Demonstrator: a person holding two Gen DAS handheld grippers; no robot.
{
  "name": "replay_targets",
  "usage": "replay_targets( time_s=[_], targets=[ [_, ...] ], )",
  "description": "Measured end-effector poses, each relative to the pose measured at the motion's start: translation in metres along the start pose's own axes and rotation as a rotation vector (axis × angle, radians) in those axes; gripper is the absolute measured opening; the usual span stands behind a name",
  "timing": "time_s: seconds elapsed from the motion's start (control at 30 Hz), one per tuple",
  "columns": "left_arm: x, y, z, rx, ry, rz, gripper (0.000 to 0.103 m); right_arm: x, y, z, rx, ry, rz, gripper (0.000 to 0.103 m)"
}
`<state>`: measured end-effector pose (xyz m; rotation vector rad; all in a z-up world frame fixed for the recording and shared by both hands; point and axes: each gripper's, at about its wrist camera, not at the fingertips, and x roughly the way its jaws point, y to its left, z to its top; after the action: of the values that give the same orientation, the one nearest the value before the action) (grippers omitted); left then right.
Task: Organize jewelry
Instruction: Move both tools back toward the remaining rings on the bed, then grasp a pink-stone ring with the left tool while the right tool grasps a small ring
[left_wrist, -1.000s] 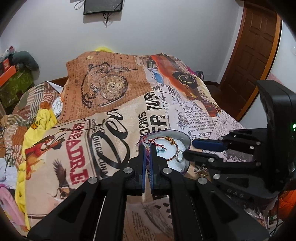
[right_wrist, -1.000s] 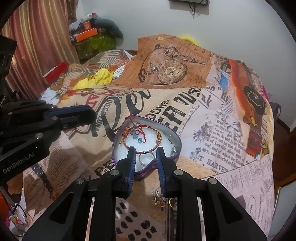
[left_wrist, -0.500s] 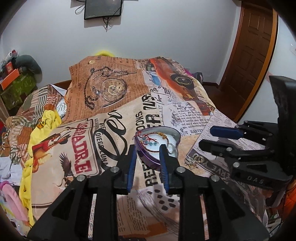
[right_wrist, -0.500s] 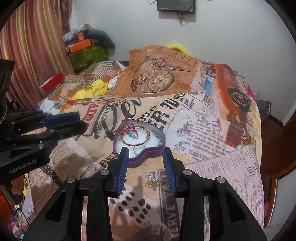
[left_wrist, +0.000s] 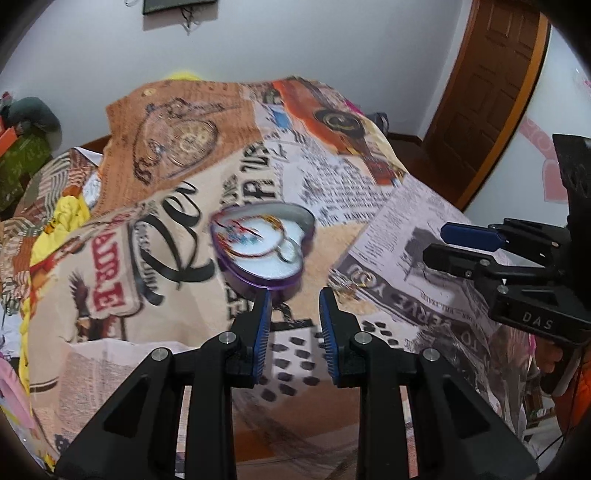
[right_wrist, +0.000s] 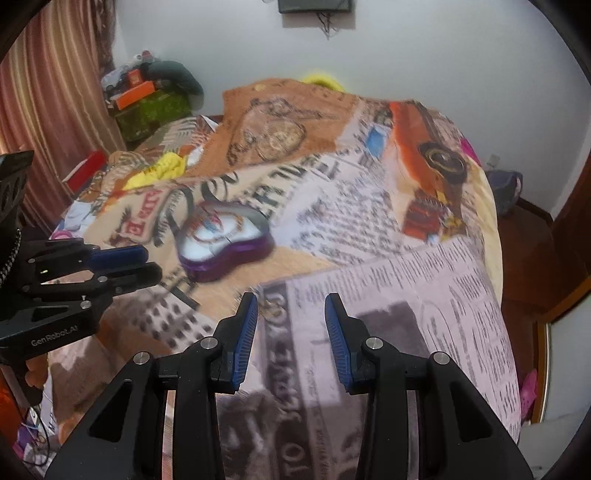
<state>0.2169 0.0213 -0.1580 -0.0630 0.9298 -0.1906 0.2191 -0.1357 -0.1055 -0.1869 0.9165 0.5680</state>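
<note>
Both the left gripper (left_wrist: 294, 317) and right gripper (right_wrist: 291, 321) hover with jaws spread and empty above the printed bedspread (left_wrist: 369, 229), presumably freed for the loose rings (right_wrist: 272, 307) lying beside the purple heart-shaped tin (left_wrist: 264, 243) holding bracelets

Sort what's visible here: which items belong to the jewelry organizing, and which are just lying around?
Job items:
heart-shaped tin holding bracelets and a ring
loose rings on the bedspread beside the tin
left gripper, right gripper, both open

Lying about:
yellow cloth
orange box
green box
</note>
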Motion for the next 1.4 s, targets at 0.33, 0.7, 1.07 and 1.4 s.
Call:
replay_targets(
  time_s=[0.33,0.7,1.07,1.4],
  targets=[
    [0.041,-0.023,-0.005,0.042,0.085,-0.064,0.026,0.022,-0.018,-0.022,0.036,0.074,0.034,0.034],
    [0.066,-0.036,-0.002,0.108,0.099,-0.065,0.014,0.035,-0.009,-0.026,-0.039,0.064,0.094,0.034],
    [0.062,-0.028,-0.005,0.079,0.066,-0.079,0.005,0.045,-0.003,-0.018,-0.078,0.043,0.153,0.033],
    [0.037,-0.016,-0.01,0.041,0.025,-0.069,0.005,0.064,0.016,-0.01,-0.141,0.071,0.159,0.012]
  ],
)
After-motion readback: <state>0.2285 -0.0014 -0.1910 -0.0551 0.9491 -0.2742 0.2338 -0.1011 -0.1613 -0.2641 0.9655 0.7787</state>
